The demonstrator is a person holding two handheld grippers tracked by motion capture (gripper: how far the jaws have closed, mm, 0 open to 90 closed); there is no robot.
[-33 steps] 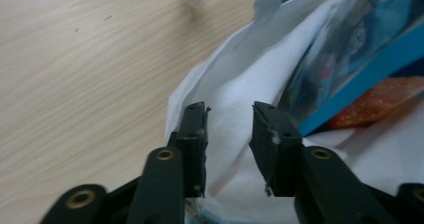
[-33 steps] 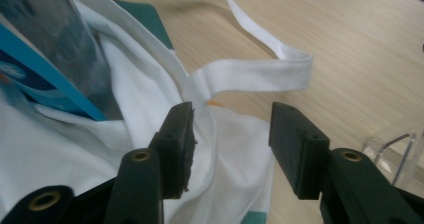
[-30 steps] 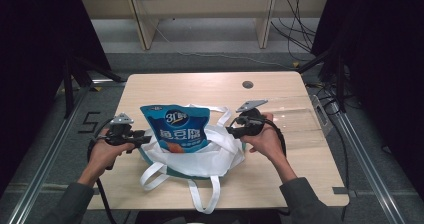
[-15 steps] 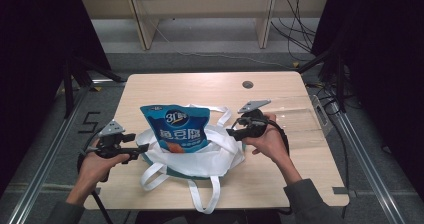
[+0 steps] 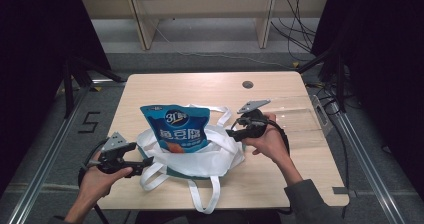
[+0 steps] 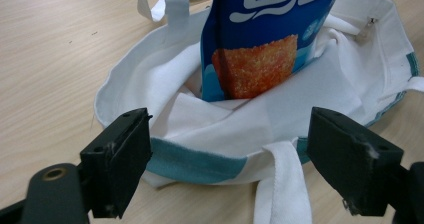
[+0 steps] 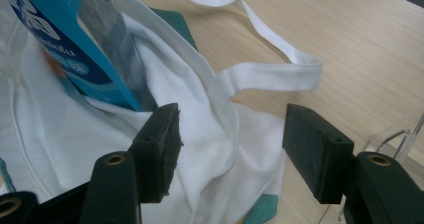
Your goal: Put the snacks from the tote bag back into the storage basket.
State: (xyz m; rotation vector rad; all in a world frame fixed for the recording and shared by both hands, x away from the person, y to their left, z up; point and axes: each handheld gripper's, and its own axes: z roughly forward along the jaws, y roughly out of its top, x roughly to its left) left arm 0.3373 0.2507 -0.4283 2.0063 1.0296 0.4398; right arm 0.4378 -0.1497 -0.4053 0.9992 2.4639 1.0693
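A blue snack pouch (image 5: 176, 129) stands upright inside a white tote bag (image 5: 220, 159) with teal trim, in the middle of the wooden table (image 5: 200, 89). My left gripper (image 5: 144, 162) sits just off the bag's near-left rim. In the left gripper view its jaws have just been opening and the left gripper (image 6: 230, 159) stands wide apart; the bag's rim (image 6: 210, 159) lies beyond them, unpressed, with the pouch (image 6: 265, 34) behind. My right gripper (image 5: 231, 132) is at the bag's right side. Its jaws have eased wider, and the right gripper (image 7: 235, 149) straddles loose bag cloth (image 7: 200, 109) without pinching it.
A clear plastic stand (image 5: 300, 114) sits on the table's right side, close behind my right hand. The bag's handles (image 5: 210, 199) trail toward the near edge. A round cable hole (image 5: 247, 84) lies at the far side. Metal rails run along both sides of the table.
My left gripper has let go of the bag's left rim, opened wide and pulled back toward the near-left. The right gripper stays at the right rim, a little wider.
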